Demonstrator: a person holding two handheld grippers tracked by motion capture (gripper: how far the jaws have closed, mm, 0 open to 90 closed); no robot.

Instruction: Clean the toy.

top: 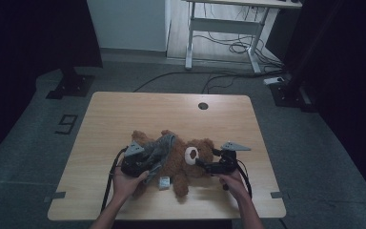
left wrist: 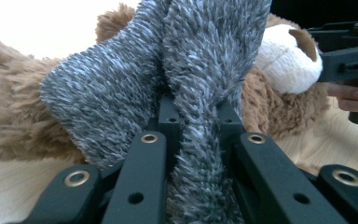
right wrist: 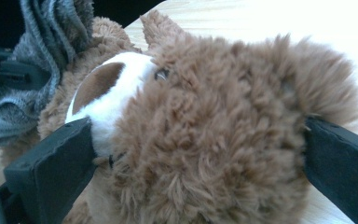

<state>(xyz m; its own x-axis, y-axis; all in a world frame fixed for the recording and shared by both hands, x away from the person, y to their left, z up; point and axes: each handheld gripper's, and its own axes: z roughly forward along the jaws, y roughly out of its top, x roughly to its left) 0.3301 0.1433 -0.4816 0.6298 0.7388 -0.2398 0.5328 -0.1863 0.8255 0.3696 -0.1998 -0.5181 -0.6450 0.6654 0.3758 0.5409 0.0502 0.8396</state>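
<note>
Two tools: left tool (left wrist: 200,154) clamps grey scarf (left wrist: 177,70); right tool (right wrist: 196,154) wide around teddy bear (right wrist: 214,130) head.

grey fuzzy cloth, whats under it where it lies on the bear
The grey fuzzy cloth drapes over the brown teddy bear; its fur shows around the edges. The body part beneath is covered. The left gripper pinches the cloth.
</note>
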